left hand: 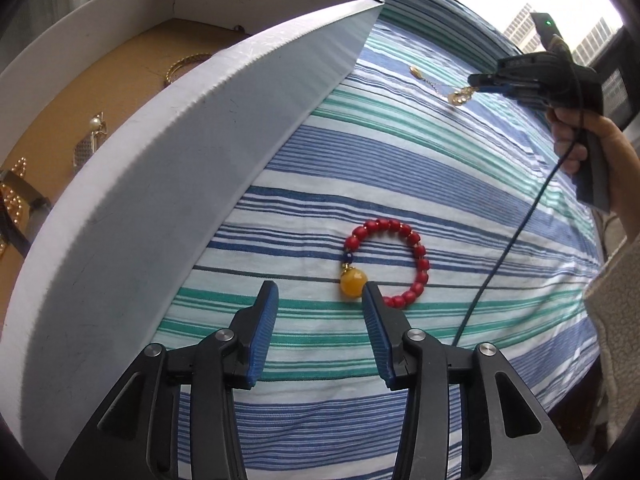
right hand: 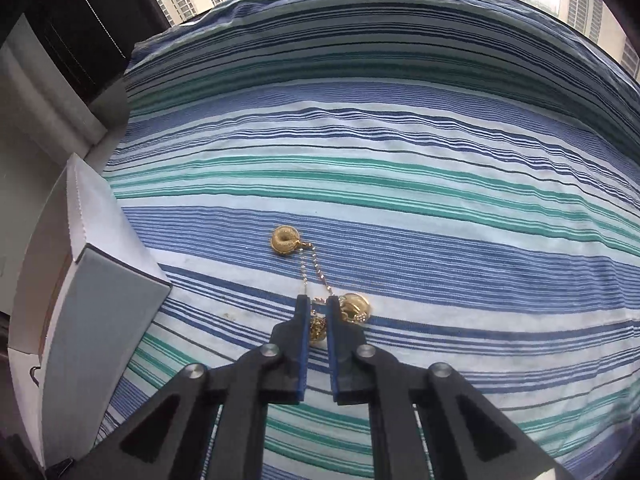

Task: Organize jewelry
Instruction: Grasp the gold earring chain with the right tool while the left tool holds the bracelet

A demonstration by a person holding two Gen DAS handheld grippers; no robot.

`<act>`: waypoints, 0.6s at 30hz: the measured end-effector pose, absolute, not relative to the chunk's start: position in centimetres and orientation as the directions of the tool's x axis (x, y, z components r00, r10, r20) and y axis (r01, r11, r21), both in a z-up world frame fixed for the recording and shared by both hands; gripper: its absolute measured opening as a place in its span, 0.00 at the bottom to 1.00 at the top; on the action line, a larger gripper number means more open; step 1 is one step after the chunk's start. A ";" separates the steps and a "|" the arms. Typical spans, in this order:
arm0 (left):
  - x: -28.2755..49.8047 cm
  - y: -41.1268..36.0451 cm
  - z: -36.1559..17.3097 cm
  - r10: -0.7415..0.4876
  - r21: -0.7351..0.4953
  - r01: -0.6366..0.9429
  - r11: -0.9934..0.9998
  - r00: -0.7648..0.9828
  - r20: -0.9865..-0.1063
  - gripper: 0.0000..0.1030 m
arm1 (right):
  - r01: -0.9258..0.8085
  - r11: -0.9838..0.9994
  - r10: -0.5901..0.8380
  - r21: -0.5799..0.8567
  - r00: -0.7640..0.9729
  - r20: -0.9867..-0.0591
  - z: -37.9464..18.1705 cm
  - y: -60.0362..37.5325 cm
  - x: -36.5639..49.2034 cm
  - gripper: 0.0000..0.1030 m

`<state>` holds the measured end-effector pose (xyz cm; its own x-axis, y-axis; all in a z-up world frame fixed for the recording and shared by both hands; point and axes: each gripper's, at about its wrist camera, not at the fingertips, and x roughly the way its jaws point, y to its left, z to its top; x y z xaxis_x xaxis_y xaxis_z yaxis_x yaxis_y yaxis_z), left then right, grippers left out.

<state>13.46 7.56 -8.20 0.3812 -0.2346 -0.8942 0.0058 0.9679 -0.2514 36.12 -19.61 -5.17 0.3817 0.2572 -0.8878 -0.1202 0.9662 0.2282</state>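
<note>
A red bead bracelet with an amber ball lies on the striped cloth. My left gripper hovers just short of it, open, with nothing between its pads; the right pad's tip sits beside the amber ball. My right gripper is shut on a gold chain piece lying on the cloth. From it the chain runs to a gold ring charm, and a gold round charm lies against the right finger. The left wrist view shows that gripper far off at the upper right.
A white cardboard box with a brown floor stands at the left and holds a gold bangle, a pearl earring and gold beads. The box also fills the right wrist view's left. A hand and dark cable are at the right.
</note>
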 end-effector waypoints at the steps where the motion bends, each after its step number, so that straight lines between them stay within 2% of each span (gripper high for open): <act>1: 13.5 7.8 -8.2 -0.239 -0.257 0.003 0.967 0.381 -0.893 0.44 | -0.125 0.960 0.279 0.250 0.396 -0.875 -4.3 -20.1 35.1 0.08; 11: 14.6 7.8 -8.3 -0.321 -0.324 0.050 0.945 0.341 -0.884 0.44 | -0.241 0.901 0.433 0.360 0.499 -0.750 3.5 -23.2 23.4 0.07; 15: 15.7 5.3 -9.1 -0.282 -0.271 0.079 0.959 0.324 -0.903 0.44 | -0.273 0.882 0.472 0.385 0.523 -0.710 4.6 -23.4 18.6 0.07; 18: 15.7 3.8 -9.7 -0.185 -0.166 0.083 0.983 0.334 -0.924 0.43 | -0.280 0.869 0.494 0.408 0.532 -0.688 4.8 -23.8 15.8 0.07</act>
<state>15.66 3.78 -9.67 0.3342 -0.1847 -0.9242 0.0835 0.9826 -0.1662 15.78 -23.83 4.81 0.5319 0.4941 -0.6877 -0.2800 0.8691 0.4078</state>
